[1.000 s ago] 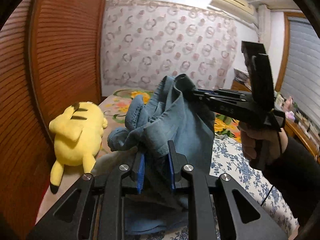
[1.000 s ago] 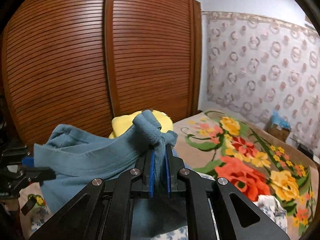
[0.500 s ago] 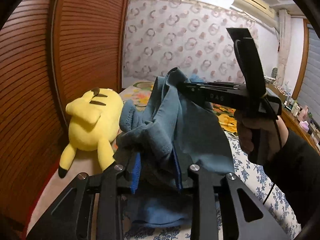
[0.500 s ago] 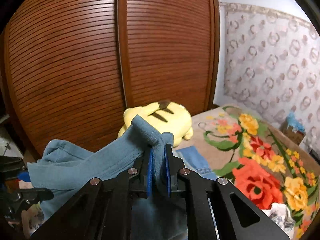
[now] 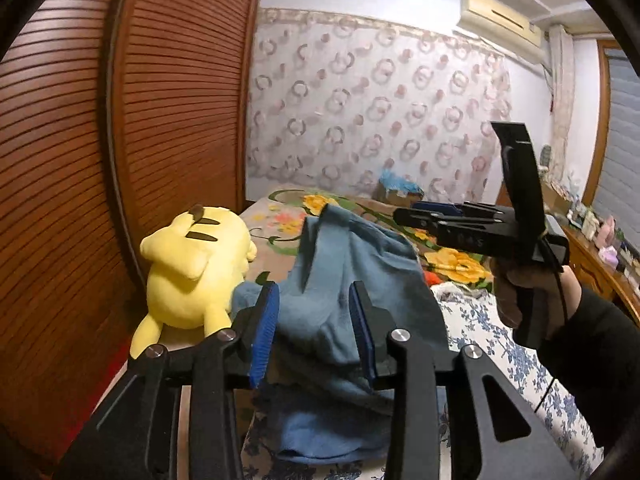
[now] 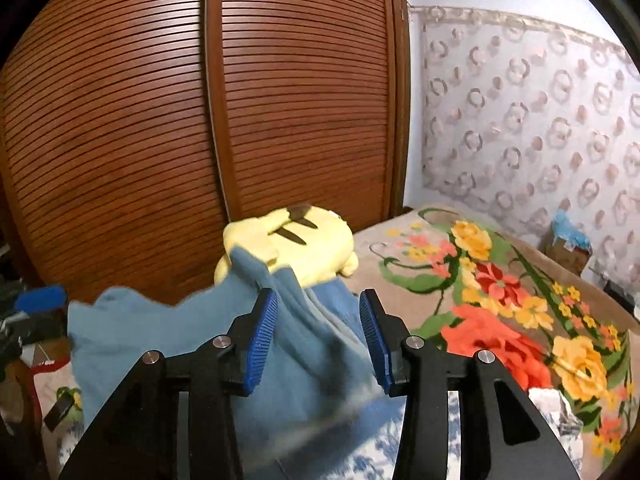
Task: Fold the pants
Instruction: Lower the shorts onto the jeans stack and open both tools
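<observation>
Overall light: You worked in soft, even indoor light, moderately bright; no lamp showed in either view.
Brightest area: The patterned wall (image 5: 376, 120) at 12 to 2 o'clock in the left wrist view looked pale and slightly washed.
Shadows: Weak ones sat under the yellow plush toy (image 5: 192, 268) at 9 o'clock.
Glare: The slatted wooden doors (image 6: 200, 120) carried a dull sheen.
Blur: The blue pants (image 6: 304, 360) smeared with motion at 6 o'clock in the right wrist view; elsewhere things stayed fairly sharp.
Distortion: Strong fisheye bending curved the doors, and black vignette filled your corners.
</observation>
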`<state>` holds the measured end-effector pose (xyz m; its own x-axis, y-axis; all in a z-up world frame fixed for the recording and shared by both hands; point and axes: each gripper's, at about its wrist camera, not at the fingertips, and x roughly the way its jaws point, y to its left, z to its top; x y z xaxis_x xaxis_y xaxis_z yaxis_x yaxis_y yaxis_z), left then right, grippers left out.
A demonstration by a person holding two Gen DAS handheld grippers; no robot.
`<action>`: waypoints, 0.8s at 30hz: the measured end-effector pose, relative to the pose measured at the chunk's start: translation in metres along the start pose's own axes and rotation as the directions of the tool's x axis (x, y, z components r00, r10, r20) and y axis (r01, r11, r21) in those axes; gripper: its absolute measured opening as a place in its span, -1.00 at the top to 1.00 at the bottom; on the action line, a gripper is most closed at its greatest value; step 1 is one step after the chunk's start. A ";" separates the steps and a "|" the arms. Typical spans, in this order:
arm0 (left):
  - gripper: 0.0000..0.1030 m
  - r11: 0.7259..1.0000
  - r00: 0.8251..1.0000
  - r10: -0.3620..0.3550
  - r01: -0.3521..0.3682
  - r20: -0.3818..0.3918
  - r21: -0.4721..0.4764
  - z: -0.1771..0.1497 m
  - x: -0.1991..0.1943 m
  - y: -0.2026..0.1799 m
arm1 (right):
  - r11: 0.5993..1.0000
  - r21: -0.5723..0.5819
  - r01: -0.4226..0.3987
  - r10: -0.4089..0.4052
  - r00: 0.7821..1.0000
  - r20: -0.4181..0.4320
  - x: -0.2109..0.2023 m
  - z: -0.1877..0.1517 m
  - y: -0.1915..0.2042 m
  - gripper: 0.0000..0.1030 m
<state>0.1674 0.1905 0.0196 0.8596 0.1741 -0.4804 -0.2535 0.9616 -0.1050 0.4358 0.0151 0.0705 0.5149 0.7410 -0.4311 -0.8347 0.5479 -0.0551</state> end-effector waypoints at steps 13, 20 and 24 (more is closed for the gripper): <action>0.27 0.999 0.992 0.004 0.002 -0.125 0.044 -0.019 0.033 -0.007 | 0.991 0.117 -0.060 0.073 0.991 -0.113 0.017 -0.007 -0.028 0.82; 0.26 0.998 0.990 0.010 -0.002 -0.139 0.057 -0.024 0.038 -0.010 | 0.988 0.154 -0.009 0.022 0.996 -0.081 0.027 0.007 -0.044 0.95; 0.26 0.999 0.990 0.010 -0.003 -0.141 0.051 -0.025 0.038 -0.009 | 0.989 0.145 0.012 0.001 0.996 -0.090 0.030 0.013 -0.041 0.95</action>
<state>0.1911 0.1834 -0.0198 0.7862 0.1521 -0.5990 -0.2331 0.9706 -0.0595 0.4886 0.0200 0.0716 0.4945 0.7035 -0.5104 -0.7911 0.6075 0.0709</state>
